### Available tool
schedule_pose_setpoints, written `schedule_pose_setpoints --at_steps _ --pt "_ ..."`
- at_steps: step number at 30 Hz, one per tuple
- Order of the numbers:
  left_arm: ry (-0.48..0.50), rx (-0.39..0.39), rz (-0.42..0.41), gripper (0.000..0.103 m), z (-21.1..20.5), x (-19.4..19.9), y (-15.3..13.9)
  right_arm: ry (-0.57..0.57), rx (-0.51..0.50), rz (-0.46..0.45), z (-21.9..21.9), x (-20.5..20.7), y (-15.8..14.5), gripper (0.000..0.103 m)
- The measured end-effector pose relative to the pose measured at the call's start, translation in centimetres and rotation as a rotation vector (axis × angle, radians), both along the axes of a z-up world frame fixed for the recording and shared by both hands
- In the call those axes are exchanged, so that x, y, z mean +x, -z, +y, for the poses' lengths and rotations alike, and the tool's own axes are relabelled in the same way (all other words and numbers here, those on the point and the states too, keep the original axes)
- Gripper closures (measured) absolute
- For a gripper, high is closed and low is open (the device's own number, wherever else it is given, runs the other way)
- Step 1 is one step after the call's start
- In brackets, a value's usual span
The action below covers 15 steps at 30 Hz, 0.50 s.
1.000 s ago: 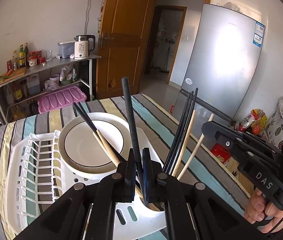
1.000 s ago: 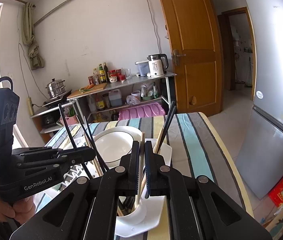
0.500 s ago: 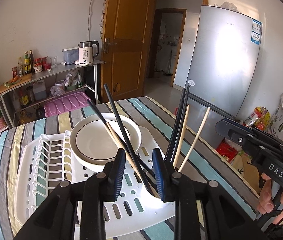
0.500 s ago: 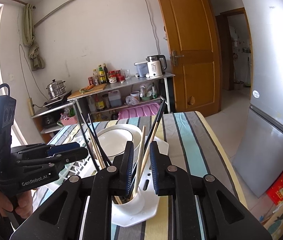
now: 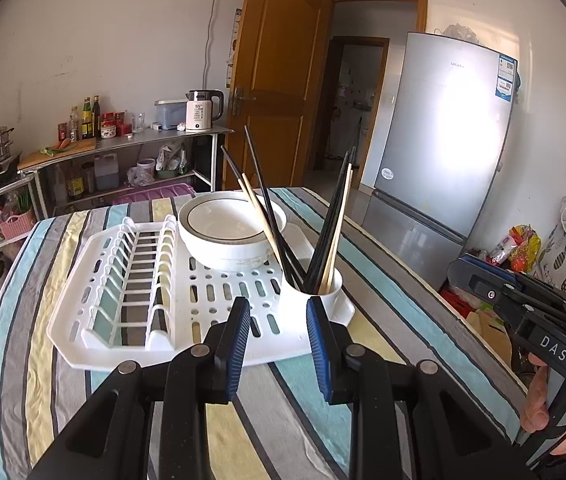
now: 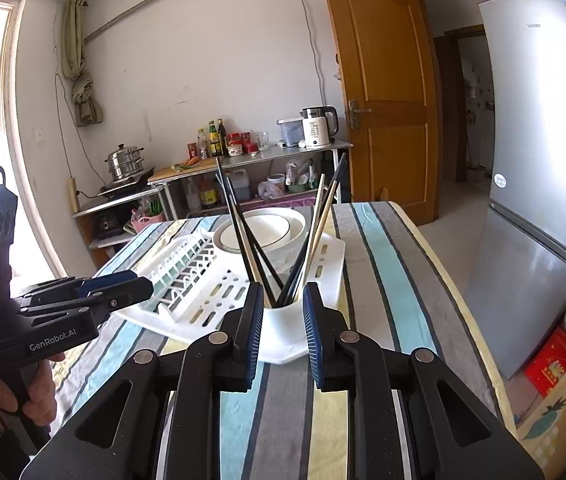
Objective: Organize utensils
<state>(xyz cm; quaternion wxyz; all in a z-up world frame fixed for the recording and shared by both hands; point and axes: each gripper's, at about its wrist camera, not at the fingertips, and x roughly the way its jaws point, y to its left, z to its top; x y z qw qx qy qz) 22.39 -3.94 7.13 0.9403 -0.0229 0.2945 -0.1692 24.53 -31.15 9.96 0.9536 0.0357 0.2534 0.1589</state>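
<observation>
Two grippers, both spread and empty, hover short of the rack.

The left gripper (image 5: 279, 334) and right gripper (image 6: 283, 320) hold nothing; the chopsticks (image 5: 335, 224) stand fanned in the white holder cup (image 6: 283, 318) at the corner of the dish rack (image 5: 83, 316), beside the bowl (image 5: 227, 236), so sorting looks done.
</observation>
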Motion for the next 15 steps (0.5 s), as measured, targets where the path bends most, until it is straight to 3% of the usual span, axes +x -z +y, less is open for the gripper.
schedule_pose_setpoints --at_steps 8,15 --pt "-0.057 0.011 -0.038 0.074 0.7 -6.9 0.7 -0.02 -0.028 0.006 1.1 -5.2 1.4 0.082" --pt "-0.08 0.036 -0.038 0.074 0.5 -10.7 1.6 -0.034 -0.038 0.005 1.7 -8.3 2.3 0.082"
